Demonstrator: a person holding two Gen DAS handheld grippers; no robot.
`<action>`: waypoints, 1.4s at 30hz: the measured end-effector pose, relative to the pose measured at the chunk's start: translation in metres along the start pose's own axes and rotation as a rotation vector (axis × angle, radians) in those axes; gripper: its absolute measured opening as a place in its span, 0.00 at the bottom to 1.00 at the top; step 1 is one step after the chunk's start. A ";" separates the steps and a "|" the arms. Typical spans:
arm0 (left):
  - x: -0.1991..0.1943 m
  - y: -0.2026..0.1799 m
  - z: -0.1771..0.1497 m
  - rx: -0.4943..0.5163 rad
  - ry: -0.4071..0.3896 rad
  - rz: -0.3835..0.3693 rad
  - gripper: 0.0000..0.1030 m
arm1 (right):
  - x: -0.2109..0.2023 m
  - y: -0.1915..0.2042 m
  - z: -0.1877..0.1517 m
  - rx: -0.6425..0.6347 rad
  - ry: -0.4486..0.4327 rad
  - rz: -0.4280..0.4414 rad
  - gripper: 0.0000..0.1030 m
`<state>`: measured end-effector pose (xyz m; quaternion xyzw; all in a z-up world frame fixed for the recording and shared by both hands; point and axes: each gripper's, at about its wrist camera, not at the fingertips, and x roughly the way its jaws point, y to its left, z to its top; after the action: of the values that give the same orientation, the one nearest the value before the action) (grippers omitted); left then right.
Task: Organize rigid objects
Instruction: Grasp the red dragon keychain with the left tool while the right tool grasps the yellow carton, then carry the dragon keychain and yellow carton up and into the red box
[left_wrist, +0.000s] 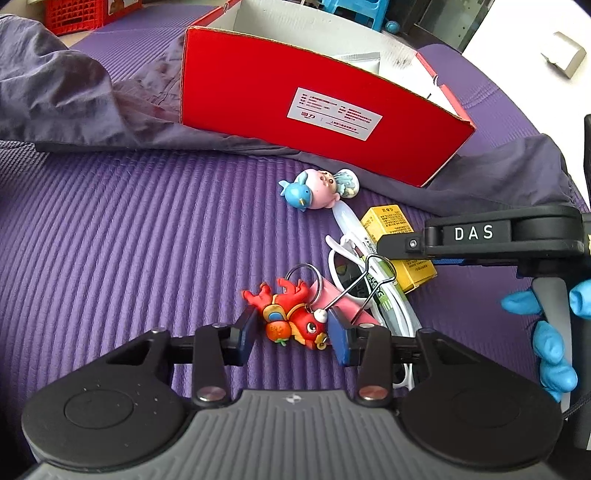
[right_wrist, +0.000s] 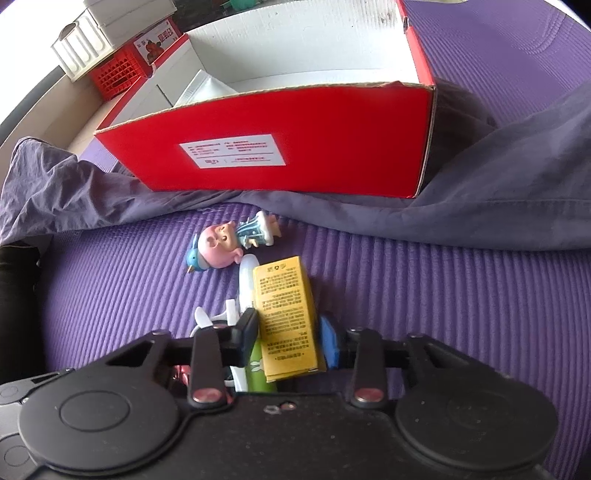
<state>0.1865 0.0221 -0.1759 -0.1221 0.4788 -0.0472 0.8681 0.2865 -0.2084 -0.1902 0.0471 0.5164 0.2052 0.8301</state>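
Note:
A red toy keychain figure (left_wrist: 291, 317) with a metal ring lies on the purple mat between the open jaws of my left gripper (left_wrist: 291, 334); the pads stand on either side, not clamped. My right gripper (right_wrist: 288, 332) has its pads against both sides of a yellow box (right_wrist: 286, 314), which also shows in the left wrist view (left_wrist: 395, 236). White sunglasses (left_wrist: 351, 273), a binder clip (left_wrist: 369, 280), a pink piece and a green-white tube (right_wrist: 258, 369) lie piled beside them. A pink doll with a blue bird (left_wrist: 314, 190) lies farther out; it also shows in the right wrist view (right_wrist: 225, 245). The open red box (left_wrist: 317, 107) stands behind.
Grey-purple cloth (left_wrist: 55, 92) lies bunched around the red box (right_wrist: 280, 144) on both sides. A red crate (right_wrist: 118, 74) and white containers stand beyond the mat's left edge. A blue-gloved hand (left_wrist: 554, 332) holds the right gripper's handle.

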 end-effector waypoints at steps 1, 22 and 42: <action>0.000 0.001 0.000 -0.006 0.001 -0.003 0.39 | 0.000 0.000 0.000 0.000 -0.001 -0.002 0.34; -0.033 0.005 0.011 -0.072 -0.039 -0.018 0.39 | -0.062 -0.007 -0.013 0.040 -0.092 0.015 0.29; -0.116 -0.021 0.074 -0.018 -0.177 0.008 0.39 | -0.145 0.008 0.008 -0.005 -0.235 0.030 0.29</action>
<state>0.1872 0.0375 -0.0382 -0.1315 0.4012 -0.0283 0.9061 0.2355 -0.2560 -0.0630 0.0764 0.4141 0.2120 0.8819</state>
